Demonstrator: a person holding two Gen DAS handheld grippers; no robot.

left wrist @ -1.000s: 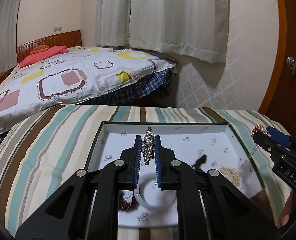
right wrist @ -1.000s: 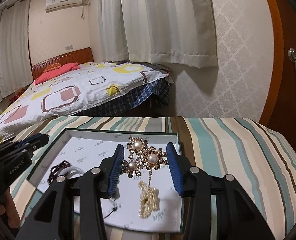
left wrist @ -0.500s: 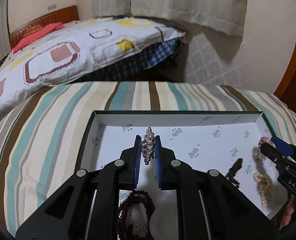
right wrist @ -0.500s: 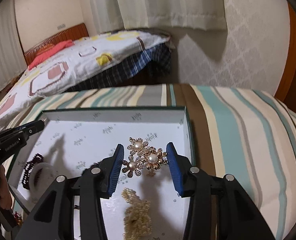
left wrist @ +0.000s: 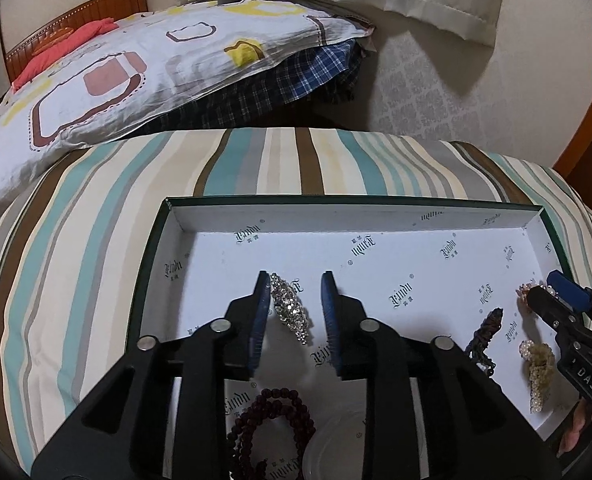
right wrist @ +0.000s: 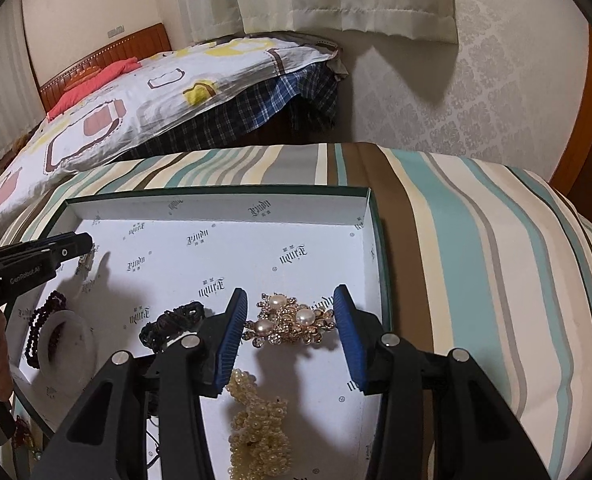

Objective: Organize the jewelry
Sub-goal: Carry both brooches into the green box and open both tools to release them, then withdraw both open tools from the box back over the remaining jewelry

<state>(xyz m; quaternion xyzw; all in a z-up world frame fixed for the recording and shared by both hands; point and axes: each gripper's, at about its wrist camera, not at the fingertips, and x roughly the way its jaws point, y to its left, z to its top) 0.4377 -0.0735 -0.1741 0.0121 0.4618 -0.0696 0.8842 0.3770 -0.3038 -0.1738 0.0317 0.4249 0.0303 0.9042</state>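
A white-lined box (left wrist: 360, 216) with a green rim lies on the striped bedcover. My left gripper (left wrist: 296, 298) is open over its left part; a silver rhinestone clip (left wrist: 290, 307) lies between the fingers, leaning on the left one. My right gripper (right wrist: 290, 312) is open around a gold flower brooch with pearls (right wrist: 290, 322) lying on the box floor near the right wall; it also shows in the left wrist view (left wrist: 532, 290). A pearl cluster piece (right wrist: 258, 420) lies just below it.
In the box lie dark red bead bracelets (left wrist: 270, 416), a translucent white bangle (right wrist: 66, 338) and a dark lace piece (right wrist: 172, 320). The striped bedcover (right wrist: 476, 240) surrounds the box. A second bed (left wrist: 116, 60) and curtains stand behind.
Both grippers dropped lower into the box. My left gripper opened and released the rhinestone clip. The brooch now rests on the box floor between my right fingers.
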